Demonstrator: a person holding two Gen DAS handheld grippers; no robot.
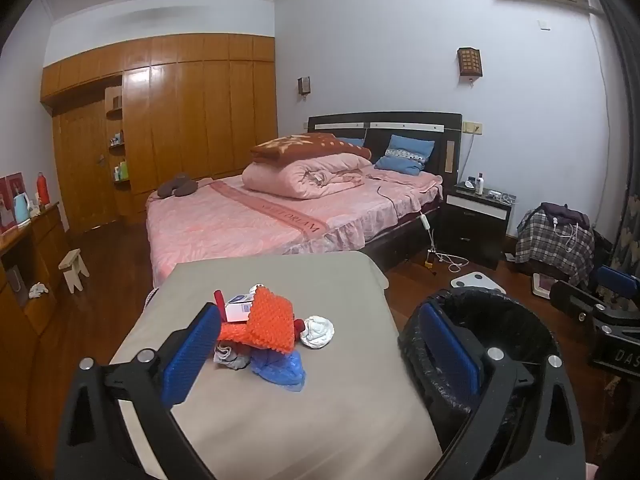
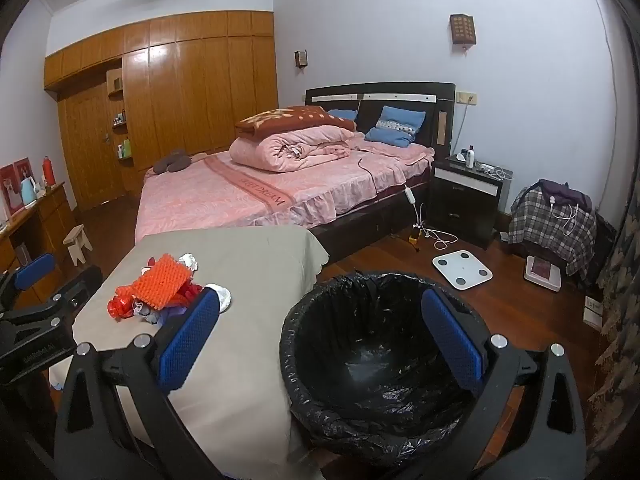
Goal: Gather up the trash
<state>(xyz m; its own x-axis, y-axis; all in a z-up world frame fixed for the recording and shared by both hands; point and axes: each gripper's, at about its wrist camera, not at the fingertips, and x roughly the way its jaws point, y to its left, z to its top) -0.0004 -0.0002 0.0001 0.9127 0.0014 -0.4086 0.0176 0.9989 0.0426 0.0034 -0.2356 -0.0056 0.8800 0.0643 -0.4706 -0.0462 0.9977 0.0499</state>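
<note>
A pile of trash lies on the beige-covered table (image 1: 280, 412): an orange foam net (image 1: 272, 322), a white crumpled tissue (image 1: 319, 331), a blue plastic cover (image 1: 282, 370), a small white box (image 1: 239, 306) and red bits. The pile also shows in the right wrist view, with the orange net (image 2: 162, 282) on top. A bin lined with a black bag (image 2: 372, 364) stands right of the table; it also shows in the left wrist view (image 1: 504, 320). My left gripper (image 1: 320, 354) is open, held above the table just short of the pile. My right gripper (image 2: 320, 336) is open above the bin's rim.
A pink bed (image 1: 280, 208) stands behind the table. A black nightstand (image 2: 466, 196), a white scale (image 2: 462, 269) and cables lie on the wooden floor to the right. A wooden wardrobe (image 1: 168, 120), dresser (image 1: 28, 264) and small stool (image 1: 74, 266) are on the left.
</note>
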